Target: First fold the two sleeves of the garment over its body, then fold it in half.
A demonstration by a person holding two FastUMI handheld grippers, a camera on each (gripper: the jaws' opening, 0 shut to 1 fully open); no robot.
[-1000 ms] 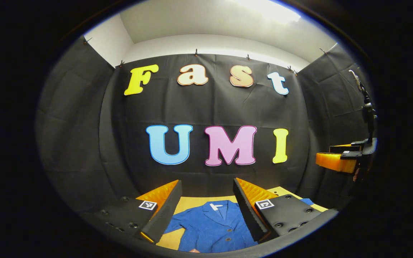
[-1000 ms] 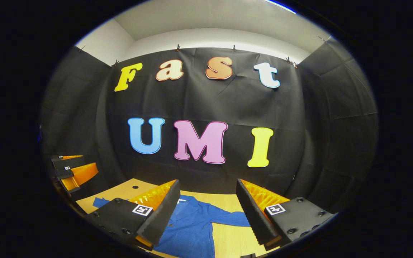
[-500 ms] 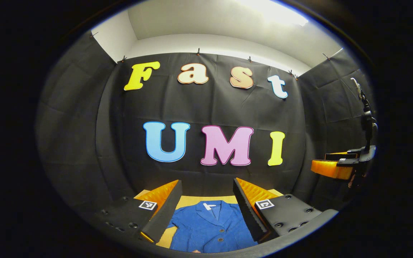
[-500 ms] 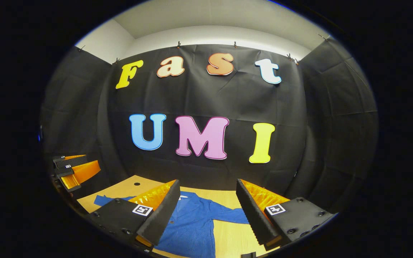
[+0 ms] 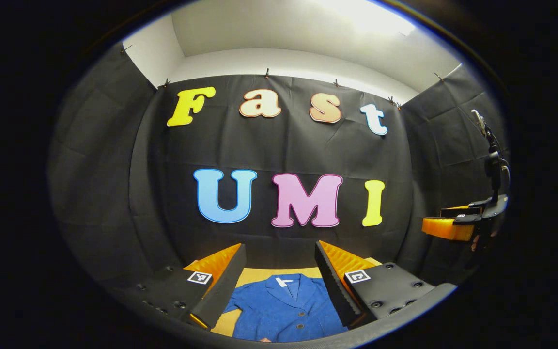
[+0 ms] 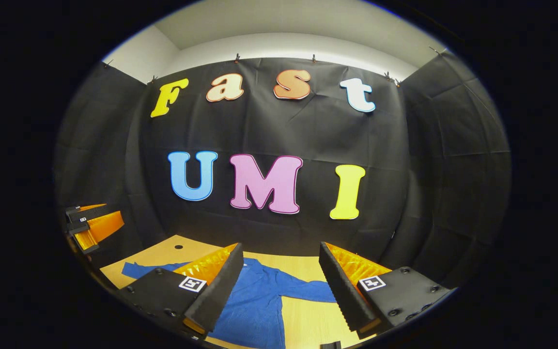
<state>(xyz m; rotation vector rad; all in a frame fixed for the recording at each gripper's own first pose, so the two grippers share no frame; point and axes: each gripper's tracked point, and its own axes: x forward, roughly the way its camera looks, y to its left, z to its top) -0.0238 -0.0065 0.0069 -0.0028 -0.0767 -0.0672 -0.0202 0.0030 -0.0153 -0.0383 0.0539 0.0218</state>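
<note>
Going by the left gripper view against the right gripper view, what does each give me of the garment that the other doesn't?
Left gripper view: the blue garment's collar with a white tag and front buttons, seen head-on; the right gripper hangs off to the side.
Right gripper view: both sleeves spread flat and unfolded, a dark hole in the table, and the left gripper off to the side.
Both: the garment lying on the wooden table, each gripper open and above it, holding nothing.
</note>
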